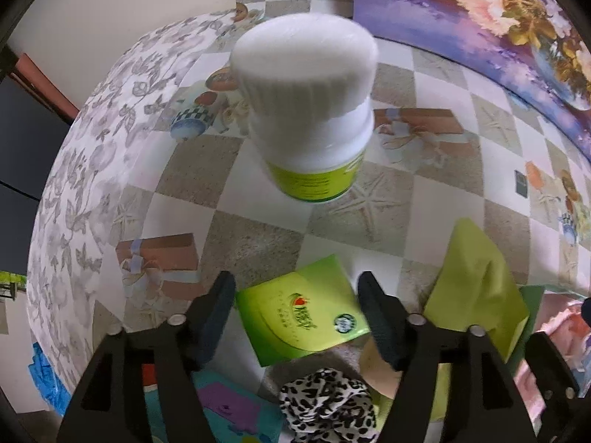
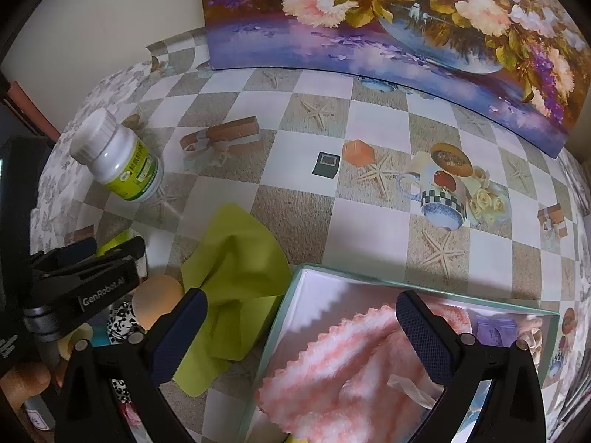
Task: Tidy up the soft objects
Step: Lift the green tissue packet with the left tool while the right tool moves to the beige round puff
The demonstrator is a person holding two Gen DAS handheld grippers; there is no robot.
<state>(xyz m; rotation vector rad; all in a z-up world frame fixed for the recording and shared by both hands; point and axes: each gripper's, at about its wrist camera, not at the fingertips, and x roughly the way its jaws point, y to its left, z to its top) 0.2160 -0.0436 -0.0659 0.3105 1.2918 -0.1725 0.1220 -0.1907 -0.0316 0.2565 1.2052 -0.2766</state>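
Two grippers hang over the checked tablecloth point(image 2: 373, 125), both pointing steeply down. The left gripper point(image 1: 295, 317) has its jaws spread with nothing pressed between them; a green packet point(image 1: 301, 317) lies flat beneath the gap, and at its six o'clock sits a leopard-print cloth point(image 1: 327, 406) beside a round peach sponge point(image 1: 378, 373). The right gripper point(image 2: 301, 339) also stands open and empty, over the near-left corner of a pale green box point(image 2: 280, 317) that already holds a pink fluffy cloth point(image 2: 354, 361).

My read is that the yellow-green cloth point(image 2: 232, 280) is the next soft thing to go in. It lies crumpled just outside the box's left wall, at about ten o'clock from the right gripper and two o'clock from the left. The right hand looks nearer. Its long axis runs near to far.

Farther off, at eleven o'clock, a white bottle point(image 2: 118, 155) stands; a flower painting point(image 2: 406, 18) closes the back.
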